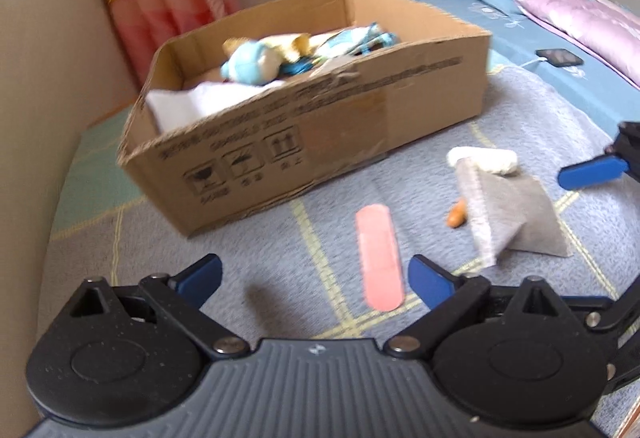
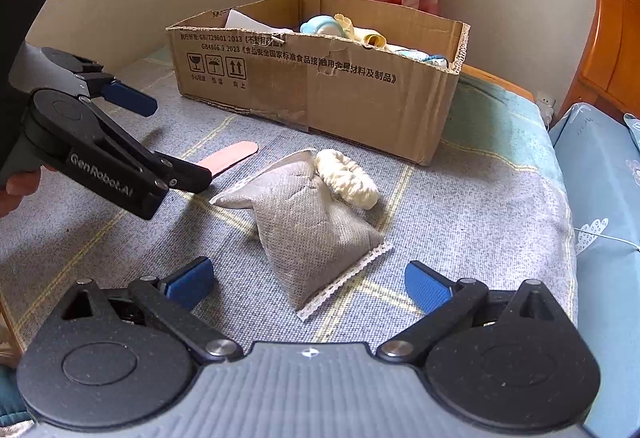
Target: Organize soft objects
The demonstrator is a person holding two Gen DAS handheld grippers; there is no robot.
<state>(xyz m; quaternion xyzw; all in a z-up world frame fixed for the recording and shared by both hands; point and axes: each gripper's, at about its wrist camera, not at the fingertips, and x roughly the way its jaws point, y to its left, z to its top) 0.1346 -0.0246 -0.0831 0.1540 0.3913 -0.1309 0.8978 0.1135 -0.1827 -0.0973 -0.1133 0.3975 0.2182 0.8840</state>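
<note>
right tool: our right tool (image 2: pixel 308 284) stands wide open and empty, aimed down at the bed, with the grey sachet (image 2: pixel 310 222) lying just ahead of its blue fingertips (image 2: pixel 426 288), not between them.
left tool: our left tool (image 1: pixel 316 278) is also spread wide and grips nothing; the pink strip (image 1: pixel 379 258) lies just ahead of its right fingertip, and we cannot tell whether the two touch.
landmark: we take the cardboard box (image 2: pixel 320 94) as our reference; it sits open-topped at the far side of the blanket (image 2: pixel 460 222), already holding a blue plush (image 2: pixel 324 25) and other soft pieces.
loose things: in front of the box lie the sachet, a cream fluffy roll (image 2: pixel 348 180) touching the sachet's box-side corner, the pink strip off to the left, and a small orange piece (image 1: pixel 457 215) beside the sachet.
step in hand: we judge this to be between picks, both tools free and several items not yet boxed.
next move: we think the right tool must go forward until the sachet sits between its fingers, close on the bulging middle, then lift over the near box wall.
edges: the near box wall stands upright with a torn upper rim that a dangling sachet could catch.
open room: bare blanket between sachet and box gives us a clear path; the left tool hovers left of that path, well apart from the sachet.
</note>
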